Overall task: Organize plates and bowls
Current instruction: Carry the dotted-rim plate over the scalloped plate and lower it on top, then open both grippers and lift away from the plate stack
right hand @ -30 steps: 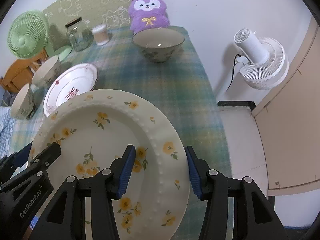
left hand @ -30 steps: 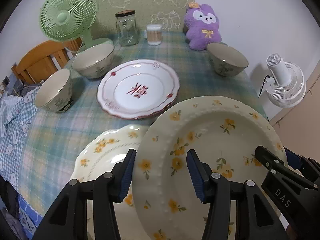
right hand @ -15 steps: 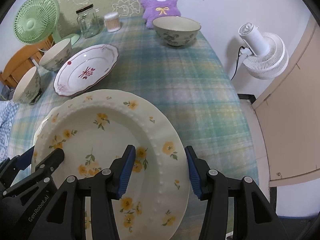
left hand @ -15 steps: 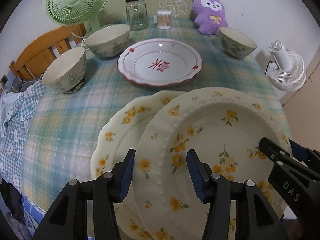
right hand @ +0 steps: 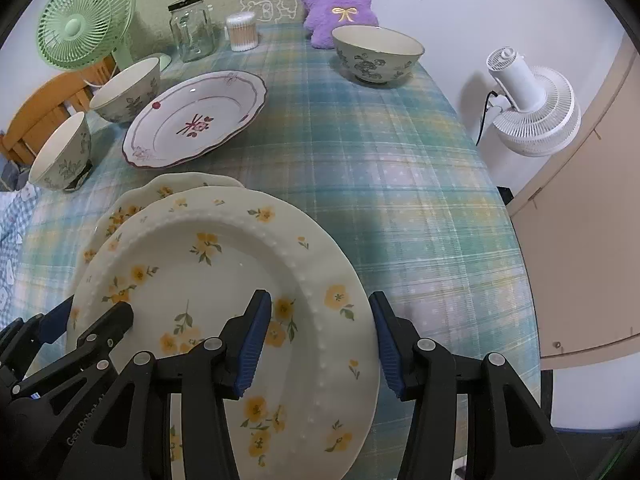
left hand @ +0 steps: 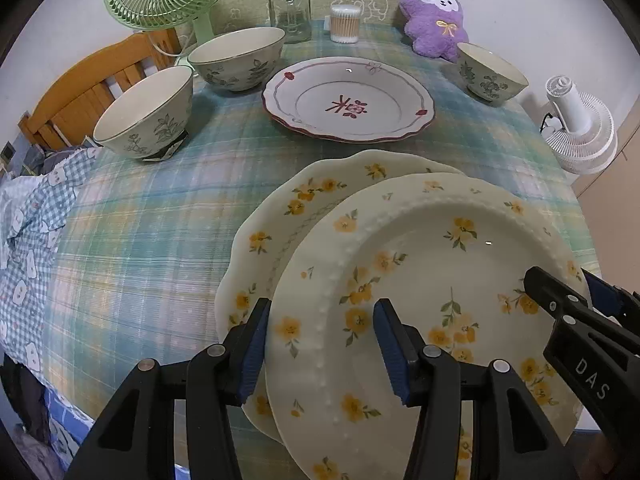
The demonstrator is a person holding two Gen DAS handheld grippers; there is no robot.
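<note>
Both tools clamp the beaded yellow-flower plate [left hand: 420, 280]: left tool [left hand: 320, 344] on its left rim, right tool [right hand: 318, 338] on its right, seemingly above a scalloped floral plate [left hand: 280, 220]. Bare tabletop [right hand: 400, 184] lies ahead of the right tool.

The yellow-flowered plate [left hand: 440, 280] is glossy glazed ceramic with a beaded rim; the bowls [left hand: 148, 116] at left look the same, smooth and shiny. A woven plaid cloth [left hand: 160, 220], matt, covers the desk. The jar [left hand: 290, 10] at top is clear glass, the purple toy [left hand: 434, 20] plush.
</note>
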